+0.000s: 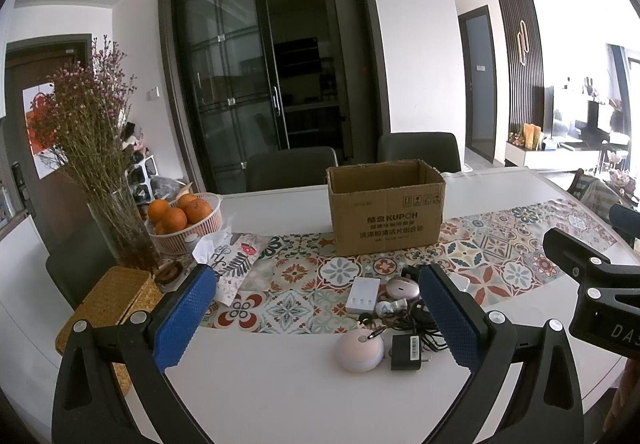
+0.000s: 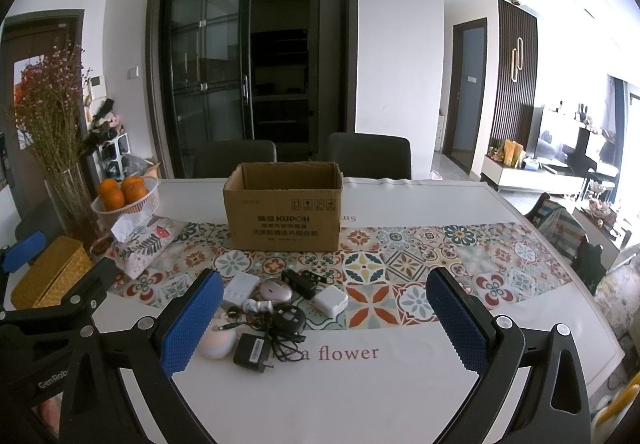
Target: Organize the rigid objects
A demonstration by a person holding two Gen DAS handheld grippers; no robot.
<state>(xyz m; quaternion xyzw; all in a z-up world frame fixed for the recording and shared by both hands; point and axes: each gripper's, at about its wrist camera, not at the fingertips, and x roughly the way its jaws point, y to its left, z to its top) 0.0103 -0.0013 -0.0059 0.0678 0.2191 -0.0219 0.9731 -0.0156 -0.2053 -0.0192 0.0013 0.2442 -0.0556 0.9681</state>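
An open cardboard box (image 1: 386, 205) (image 2: 284, 203) stands on the patterned runner. In front of it lies a pile of small electronics: a white battery charger (image 1: 363, 294) (image 2: 241, 288), a pink mouse-like case (image 1: 403, 287) (image 2: 275, 290), a round pinkish dome (image 1: 359, 350) (image 2: 218, 342), a black power adapter (image 1: 407, 352) (image 2: 253, 352) with tangled cable, a white charger block (image 2: 330, 302) and a black plug (image 2: 302, 280). My left gripper (image 1: 316, 318) is open and empty above the near table edge. My right gripper (image 2: 324, 320) is open and empty, right of the pile.
A basket of oranges (image 1: 186, 222) (image 2: 124, 195), a glass vase of dried flowers (image 1: 120, 228), a floral tissue pack (image 1: 236, 260) (image 2: 146, 246) and a woven yellow box (image 1: 108, 304) (image 2: 50, 282) stand at the left. Two dark chairs (image 1: 292, 167) sit behind the table.
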